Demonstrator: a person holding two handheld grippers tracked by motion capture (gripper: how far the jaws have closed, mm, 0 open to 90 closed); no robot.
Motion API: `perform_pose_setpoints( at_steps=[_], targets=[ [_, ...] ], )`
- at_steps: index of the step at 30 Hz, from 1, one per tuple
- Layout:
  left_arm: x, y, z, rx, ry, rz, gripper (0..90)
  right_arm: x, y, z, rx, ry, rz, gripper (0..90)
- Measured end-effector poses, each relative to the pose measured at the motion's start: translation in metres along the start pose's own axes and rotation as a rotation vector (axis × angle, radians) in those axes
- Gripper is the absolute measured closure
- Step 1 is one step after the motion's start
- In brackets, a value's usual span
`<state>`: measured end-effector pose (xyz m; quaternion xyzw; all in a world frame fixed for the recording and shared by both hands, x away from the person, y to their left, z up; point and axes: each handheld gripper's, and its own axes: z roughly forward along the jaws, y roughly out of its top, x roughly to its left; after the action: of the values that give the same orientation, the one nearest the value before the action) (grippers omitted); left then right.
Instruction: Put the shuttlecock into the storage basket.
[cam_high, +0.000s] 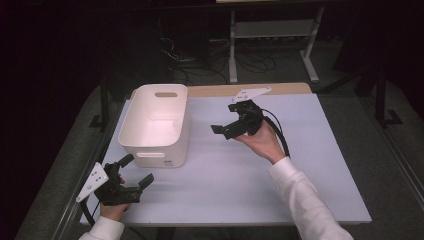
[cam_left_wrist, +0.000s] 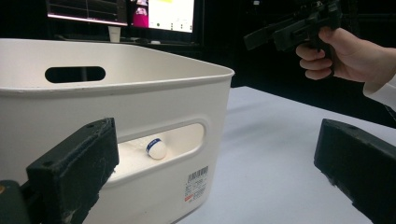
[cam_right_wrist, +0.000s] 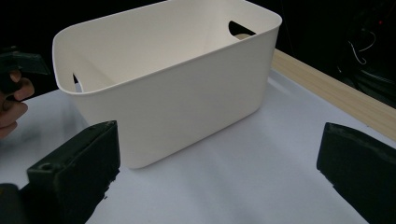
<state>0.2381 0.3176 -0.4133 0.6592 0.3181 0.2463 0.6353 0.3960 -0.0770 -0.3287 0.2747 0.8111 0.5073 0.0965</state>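
Since the small white ball with a blue band (cam_left_wrist: 156, 148) already lies on the floor of the white plastic bin (cam_high: 156, 125), seen through its handle slot, we judge both grippers empty by design. Our left gripper (cam_high: 134, 172) rests low on the worktop (cam_high: 235, 180) just in front of the bin, fingers spread wide and holding nothing. Our right gripper (cam_high: 218, 129) hovers beside the bin, aimed at its side wall, fingers likewise parted, perhaps ready to reach in
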Motion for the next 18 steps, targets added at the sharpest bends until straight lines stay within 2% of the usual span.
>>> perform_pose_setpoints(
  at_steps=[11,18],
  targets=[
    [-0.001,0.000,0.001,-0.009,0.000,-0.006,0.0,-0.004,-0.015,-0.011,-0.005,-0.016,0.015,0.0],
    [-0.001,0.000,0.001,-0.008,0.000,-0.005,0.0,-0.005,-0.024,-0.017,0.000,-0.037,0.004,0.0]
  ],
)
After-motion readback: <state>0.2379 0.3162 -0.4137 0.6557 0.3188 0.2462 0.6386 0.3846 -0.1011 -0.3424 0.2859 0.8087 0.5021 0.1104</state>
